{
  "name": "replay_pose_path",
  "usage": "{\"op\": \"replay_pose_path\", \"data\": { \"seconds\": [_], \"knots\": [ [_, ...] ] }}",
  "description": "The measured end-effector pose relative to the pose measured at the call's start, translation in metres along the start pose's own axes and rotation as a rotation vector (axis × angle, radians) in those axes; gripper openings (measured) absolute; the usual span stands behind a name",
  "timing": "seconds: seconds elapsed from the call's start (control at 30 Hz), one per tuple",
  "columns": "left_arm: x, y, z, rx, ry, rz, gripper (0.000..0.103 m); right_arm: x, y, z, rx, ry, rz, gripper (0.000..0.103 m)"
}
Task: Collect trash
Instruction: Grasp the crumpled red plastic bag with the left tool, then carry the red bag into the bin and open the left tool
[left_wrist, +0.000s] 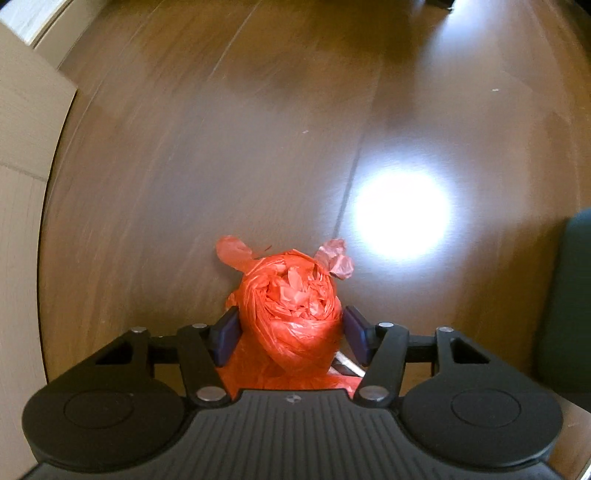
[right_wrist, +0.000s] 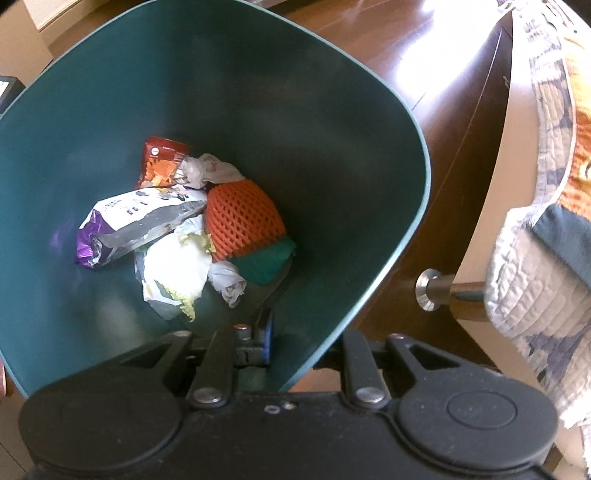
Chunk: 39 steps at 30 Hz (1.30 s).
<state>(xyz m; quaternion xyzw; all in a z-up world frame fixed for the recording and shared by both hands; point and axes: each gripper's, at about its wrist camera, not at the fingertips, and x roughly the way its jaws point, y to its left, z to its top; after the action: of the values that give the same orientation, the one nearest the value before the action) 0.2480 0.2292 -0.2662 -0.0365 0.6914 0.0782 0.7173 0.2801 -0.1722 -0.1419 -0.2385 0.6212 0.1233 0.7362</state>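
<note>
A knotted red plastic bag (left_wrist: 291, 310) lies on the wooden floor (left_wrist: 221, 166), and my left gripper (left_wrist: 290, 332) points down over it. The bag sits between the two blue pads (left_wrist: 226, 332). The left pad is at its side and the right one a sliver off, and the bag looks unsqueezed. In the right wrist view, my right gripper (right_wrist: 295, 332) is shut on the near wall of a dark green trash bin (right_wrist: 258, 92), with one finger inside and one outside. Inside the bin lie an orange foam net (right_wrist: 240, 218), snack wrappers (right_wrist: 136, 221) and crumpled white plastic (right_wrist: 177, 266).
A cardboard box (left_wrist: 22, 184) stands to the left of the bag. The bin's edge (left_wrist: 569, 295) shows at the right. Beside the bin are a quilted cover (right_wrist: 535, 277) and a metal furniture leg (right_wrist: 443, 291). Bright glare (left_wrist: 402, 218) lies on the floor.
</note>
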Motion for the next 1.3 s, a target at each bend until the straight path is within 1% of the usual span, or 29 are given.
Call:
{"op": "replay_pose_path", "data": {
  "seconds": [0.13, 0.23, 0.3, 0.43, 0.6, 0.7, 0.77, 0.87, 1.0, 1.13, 1.23, 1.3],
  "knots": [
    [-0.017, -0.004, -0.007, -0.006, -0.016, -0.008, 0.056, 0.004, 0.000, -0.003, 0.007, 0.002, 0.007, 0.017],
    [-0.040, -0.009, -0.015, -0.004, -0.041, -0.018, 0.056, 0.006, -0.003, -0.004, 0.031, -0.006, 0.013, 0.016],
    [-0.064, -0.015, -0.017, 0.014, -0.069, -0.022, 0.056, 0.005, -0.007, -0.002, 0.055, -0.020, 0.026, 0.015],
    [-0.119, -0.029, -0.022, 0.073, -0.137, -0.031, 0.056, -0.003, -0.004, 0.003, 0.028, -0.043, 0.033, 0.014],
    [-0.184, -0.044, -0.041, 0.141, -0.201, -0.088, 0.056, -0.006, -0.002, 0.010, -0.020, -0.056, 0.022, 0.014],
    [-0.218, -0.050, -0.051, 0.159, -0.238, -0.118, 0.056, -0.009, -0.001, 0.012, -0.056, -0.074, -0.009, 0.012],
    [-0.240, -0.055, -0.057, 0.186, -0.263, -0.145, 0.056, -0.012, -0.003, 0.013, -0.068, -0.089, -0.031, 0.011],
    [-0.269, -0.070, -0.067, 0.241, -0.309, -0.178, 0.056, -0.018, -0.009, 0.012, -0.059, -0.104, -0.041, 0.008],
    [-0.308, -0.088, -0.071, 0.298, -0.361, -0.249, 0.056, -0.026, -0.010, 0.007, -0.093, -0.110, -0.046, 0.008],
    [-0.346, -0.117, -0.079, 0.373, -0.430, -0.322, 0.056, -0.030, -0.006, 0.000, -0.127, -0.113, -0.052, 0.006],
    [-0.368, -0.137, -0.085, 0.408, -0.454, -0.409, 0.056, -0.032, -0.008, -0.003, -0.120, -0.116, -0.042, 0.005],
    [-0.371, -0.153, -0.089, 0.431, -0.449, -0.446, 0.056, -0.032, -0.005, -0.004, -0.123, -0.119, -0.043, 0.005]
  ]
}}
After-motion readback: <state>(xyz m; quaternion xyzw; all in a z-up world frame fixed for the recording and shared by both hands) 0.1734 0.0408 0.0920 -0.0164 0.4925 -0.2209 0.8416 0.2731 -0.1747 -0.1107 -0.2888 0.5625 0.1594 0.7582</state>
